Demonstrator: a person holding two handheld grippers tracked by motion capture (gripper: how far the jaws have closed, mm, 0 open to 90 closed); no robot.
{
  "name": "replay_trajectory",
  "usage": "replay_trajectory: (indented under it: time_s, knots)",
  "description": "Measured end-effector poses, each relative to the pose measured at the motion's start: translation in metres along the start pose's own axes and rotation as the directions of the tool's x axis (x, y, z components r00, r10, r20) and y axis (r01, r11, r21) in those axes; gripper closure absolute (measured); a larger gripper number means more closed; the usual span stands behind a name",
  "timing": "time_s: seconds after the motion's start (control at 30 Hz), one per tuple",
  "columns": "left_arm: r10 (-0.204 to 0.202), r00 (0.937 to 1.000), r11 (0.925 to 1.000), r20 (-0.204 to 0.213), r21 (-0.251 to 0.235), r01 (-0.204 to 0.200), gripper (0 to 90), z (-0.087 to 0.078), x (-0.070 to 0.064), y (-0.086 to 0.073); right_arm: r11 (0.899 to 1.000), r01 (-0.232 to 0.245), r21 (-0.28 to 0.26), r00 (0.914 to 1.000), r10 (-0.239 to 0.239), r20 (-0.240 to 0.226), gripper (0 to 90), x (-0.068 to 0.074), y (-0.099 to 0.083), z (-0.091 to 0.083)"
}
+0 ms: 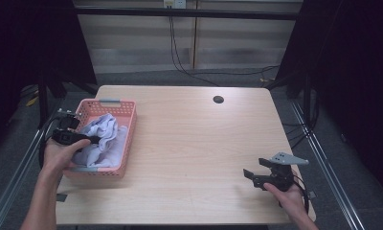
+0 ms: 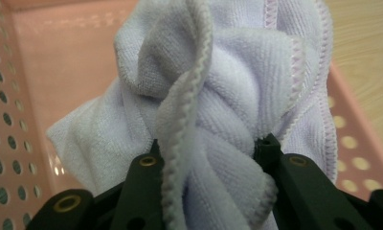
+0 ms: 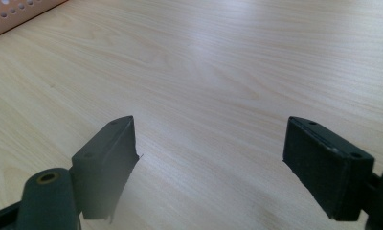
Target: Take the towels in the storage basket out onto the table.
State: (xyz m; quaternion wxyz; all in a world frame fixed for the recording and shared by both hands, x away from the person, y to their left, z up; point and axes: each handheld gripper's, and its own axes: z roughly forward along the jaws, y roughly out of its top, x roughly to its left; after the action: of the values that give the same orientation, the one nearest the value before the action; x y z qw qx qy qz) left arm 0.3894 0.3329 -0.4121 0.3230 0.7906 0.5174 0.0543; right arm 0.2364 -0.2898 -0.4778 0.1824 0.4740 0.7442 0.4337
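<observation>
A lavender towelling cloth lies bunched in a pink perforated basket at the table's left. My left gripper reaches into the basket from its left side. In the left gripper view its two black jaws press a thick fold of the cloth from both sides, so the left gripper is shut on it, with the basket wall behind. My right gripper rests near the table's front right, open. In the right gripper view the right gripper has only bare wood between its jaws.
The light wooden table has a round cable hole near its far edge. A corner of the basket shows at the top left of the right gripper view. Dark curtains and metal rails flank the table.
</observation>
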Motion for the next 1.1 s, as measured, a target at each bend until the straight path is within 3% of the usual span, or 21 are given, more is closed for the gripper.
replay_trajectory:
  time_s: [0.03, 0.13, 0.43, 0.47, 0.87, 1.1]
  knots:
    - [0.0, 1.0, 1.0, 0.0, 0.0, 0.0, 66.7, 0.0, 0.0, 0.0, 1.0, 0.0, 0.0, 1.0, 0.0, 0.0, 18.5, 0.0, 0.0, 0.0]
    - [-0.008, 0.9995, 0.9975, 0.032, -0.069, 0.011, 66.6, -0.013, -0.001, 0.004, 1.0, -0.005, 0.001, 1.0, 0.005, -0.002, 18.4, 0.0, 0.0, 0.0]
    - [0.007, 0.9971, 0.989, 0.076, -0.148, 0.005, 66.5, -0.032, -0.008, 0.014, 1.0, -0.006, 0.002, 1.0, 0.006, -0.005, 18.4, 0.0, 0.0, -0.001]
    - [0.011, 0.9951, 0.9863, 0.098, -0.165, 0.006, 66.5, -0.035, -0.009, 0.016, 1.0, -0.006, 0.002, 1.0, 0.006, -0.007, 18.3, 0.0, 0.0, -0.001]
    - [0.04, 0.9928, 0.9694, 0.113, -0.245, -0.012, 66.5, -0.061, -0.018, 0.035, 1.0, -0.012, -0.002, 0.9998, 0.012, -0.014, 18.1, 0.0, 0.0, -0.001]
    - [0.082, 0.9908, 0.9604, 0.108, -0.274, -0.049, 66.4, -0.078, -0.03, 0.054, 1.0, -0.009, -0.03, 0.9989, 0.007, -0.047, 16.5, 0.0, 0.002, -0.004]
